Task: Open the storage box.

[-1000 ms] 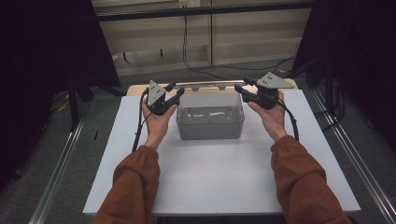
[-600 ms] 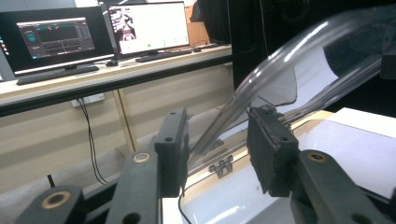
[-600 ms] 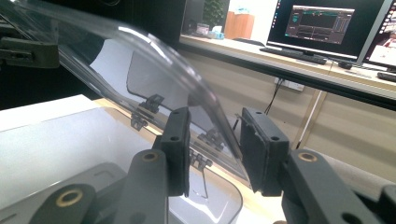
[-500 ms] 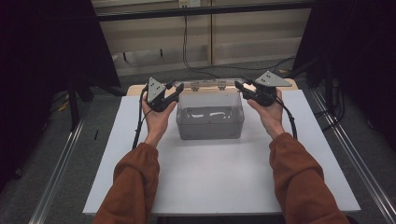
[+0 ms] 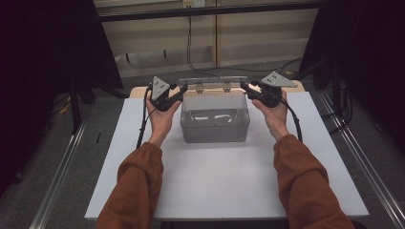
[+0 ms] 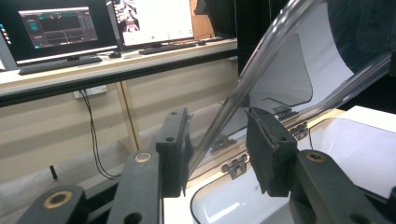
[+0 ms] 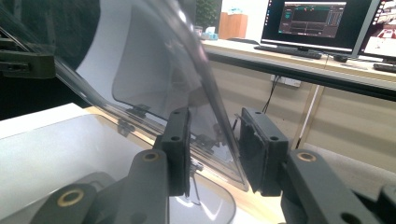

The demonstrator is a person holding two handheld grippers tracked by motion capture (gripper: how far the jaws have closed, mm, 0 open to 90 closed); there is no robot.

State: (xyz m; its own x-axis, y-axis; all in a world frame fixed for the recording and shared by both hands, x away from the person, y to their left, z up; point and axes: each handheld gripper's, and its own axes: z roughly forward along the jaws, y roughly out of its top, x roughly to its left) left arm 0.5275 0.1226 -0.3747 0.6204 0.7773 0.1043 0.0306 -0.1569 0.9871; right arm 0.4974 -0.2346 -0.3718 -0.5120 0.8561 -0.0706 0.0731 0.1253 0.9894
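Note:
A clear plastic box [image 5: 215, 119] stands at the back middle of the white table [image 5: 215, 181]. Its hinged clear lid [image 5: 212, 84] is swung up, nearly upright at the box's far edge. My left gripper [image 5: 183, 89] is at the lid's left corner and my right gripper [image 5: 243, 85] at its right corner. In the left gripper view the lid's edge [image 6: 261, 60] runs between the spread jaws of the left gripper [image 6: 217, 149] and rests against one of them. In the right gripper view the lid [image 7: 154, 60] likewise passes between the parted jaws of the right gripper [image 7: 214, 149]. Both are open.
The box's hinges [image 5: 212, 89] sit along its back rim, near the table's far edge. Behind the table is a desk with monitors [image 6: 58, 25] and hanging cables [image 5: 191, 43]. Metal rails [image 5: 57, 176] run on the floor on both sides. Bare table lies in front of the box.
The lid has swung up from nearly flat on the box to almost upright. Both grippers rose and moved back with its front corners.

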